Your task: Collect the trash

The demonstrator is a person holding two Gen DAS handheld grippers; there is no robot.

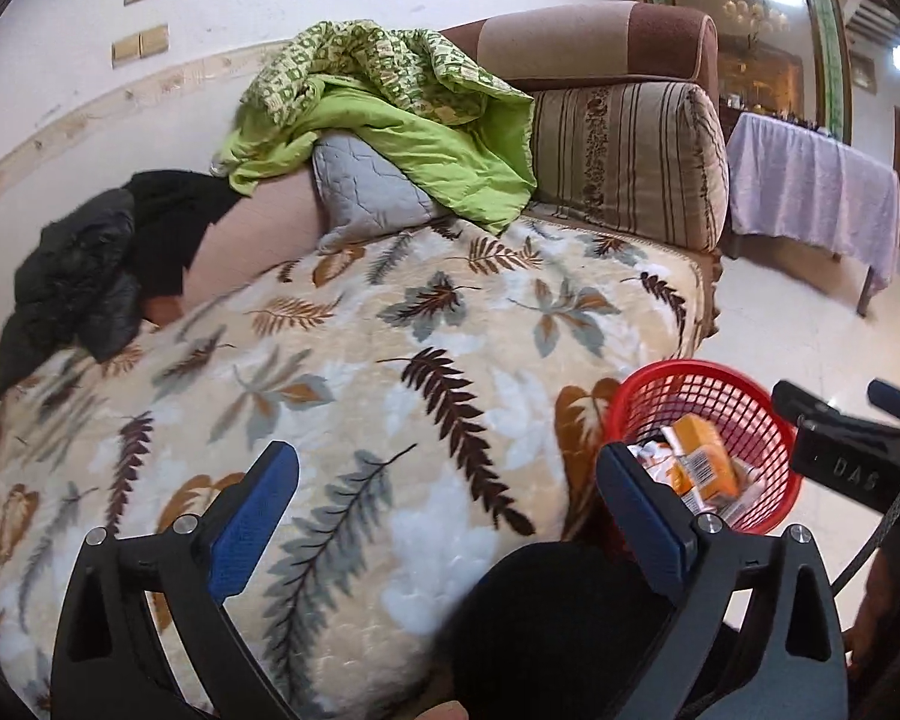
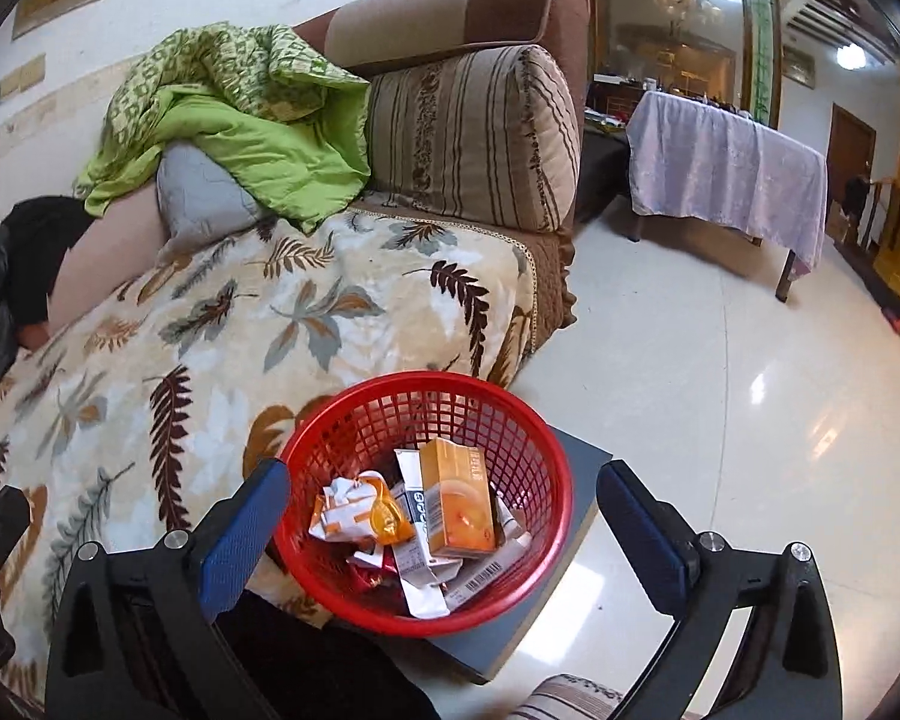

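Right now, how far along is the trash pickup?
Done: an orange box and crumpled wrappers lie in the red basket. In hand: nothing; the left gripper and right gripper are both open and empty. Left: no loose trash shows on the leaf-print blanket.

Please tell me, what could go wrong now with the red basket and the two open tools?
1. The basket sits on a small grey board beside the sofa; a knock from the right tool might tip it.
2. The orange box stands tall among the wrappers and could fall out.
3. Both tools are empty; the left tool could snag the blanket.
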